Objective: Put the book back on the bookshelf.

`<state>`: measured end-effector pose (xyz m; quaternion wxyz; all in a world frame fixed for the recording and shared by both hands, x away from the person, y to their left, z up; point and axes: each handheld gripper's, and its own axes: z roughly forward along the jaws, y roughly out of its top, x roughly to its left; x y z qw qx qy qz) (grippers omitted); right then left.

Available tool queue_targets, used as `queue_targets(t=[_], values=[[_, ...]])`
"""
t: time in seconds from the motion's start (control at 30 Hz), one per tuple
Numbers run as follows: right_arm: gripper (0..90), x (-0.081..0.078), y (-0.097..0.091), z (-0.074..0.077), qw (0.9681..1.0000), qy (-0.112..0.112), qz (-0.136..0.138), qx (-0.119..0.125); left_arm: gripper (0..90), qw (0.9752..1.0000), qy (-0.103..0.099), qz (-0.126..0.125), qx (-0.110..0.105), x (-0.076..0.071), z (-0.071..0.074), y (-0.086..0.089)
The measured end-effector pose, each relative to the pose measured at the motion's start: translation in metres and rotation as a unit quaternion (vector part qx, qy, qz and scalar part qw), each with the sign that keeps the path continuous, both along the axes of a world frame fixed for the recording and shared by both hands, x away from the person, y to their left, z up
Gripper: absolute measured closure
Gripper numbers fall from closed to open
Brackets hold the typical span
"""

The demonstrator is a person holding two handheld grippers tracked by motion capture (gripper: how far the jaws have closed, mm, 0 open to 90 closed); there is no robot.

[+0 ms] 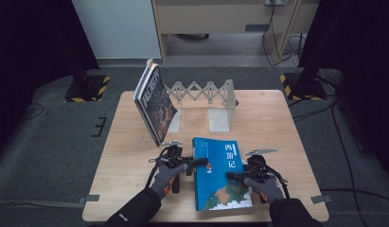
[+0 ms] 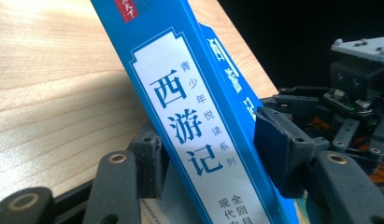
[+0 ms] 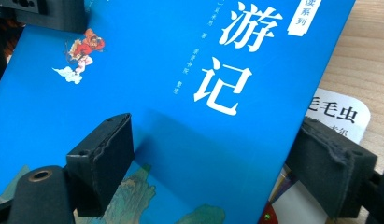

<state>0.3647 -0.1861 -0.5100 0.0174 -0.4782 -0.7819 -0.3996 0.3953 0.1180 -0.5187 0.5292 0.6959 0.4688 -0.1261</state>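
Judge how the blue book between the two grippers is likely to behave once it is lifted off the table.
The blue book looks thin with a soft cover, so it may sag if lifted by one edge. Its glossy cover could slip in the pads. With the left gripper at its spine and the right gripper on the opposite side, it should probably stay level.

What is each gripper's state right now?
Left gripper: closed on the blue book, at its spine.
Right gripper: closed on the blue book's opposite edge.

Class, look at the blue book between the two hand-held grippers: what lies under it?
Under the blue book, a second book's white cover corner with black characters peeks out, resting on the wooden table. The rest of it is covered.
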Motion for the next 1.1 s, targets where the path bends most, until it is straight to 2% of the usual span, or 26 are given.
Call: queue_targets(t=[0.2,0.23,0.27,0.3,0.37,0.43,0.5,0.6,0.83,0.93,1.1], values=[[17.3,0.002,0.001,0.002,0.9999,0.002,0.009,-0.009,45.1,0.9997,0.011,-0.019,0.001,0.002,-0.001,-0.005],[17.5,0.002,0.001,0.002,0.9999,0.001,0.013,-0.009,45.2,0.9996,0.012,-0.024,0.005,0.001,-0.002,-0.008],[17.6,0.002,0.002,0.002,0.9998,-0.001,0.015,-0.01,44.9,0.9993,0.011,-0.03,0.02,0.0,-0.003,-0.012],[17.6,0.001,0.003,0.003,0.9997,0.002,0.019,-0.012,43.6,0.9992,0.013,-0.03,0.022,0.0,-0.003,-0.012],[17.6,0.001,0.003,0.002,0.9998,0.0,0.018,-0.012,45.5,0.9993,0.021,-0.029,0.014,0.0,-0.002,-0.011],[17.2,0.001,0.003,0.002,0.9998,-0.001,0.018,-0.01,46.1,0.9993,0.017,-0.029,0.018,0.0,-0.002,-0.011],[13.7,0.0,0.005,0.002,0.9998,0.003,0.018,-0.01,46.6,0.9994,0.016,-0.026,0.019,-0.001,-0.001,-0.012],[6.5,-0.002,0.011,0.002,0.9991,-0.007,0.032,-0.028,48.0,0.9995,0.018,-0.02,0.016,-0.003,0.0,-0.012],[13.1,-0.001,0.007,0.003,0.9995,-0.005,0.025,-0.016,50.5,0.9996,0.02,-0.017,0.011,-0.005,0.004,-0.011],[14.2,-0.001,0.006,0.004,0.9995,-0.009,0.024,-0.016,50.2,0.9995,0.019,-0.018,0.015,-0.004,0.005,-0.012],[17.1,-0.001,0.006,0.004,0.9996,-0.008,0.019,-0.018,48.6,0.9992,0.03,-0.019,0.018,-0.002,0.001,-0.013]])
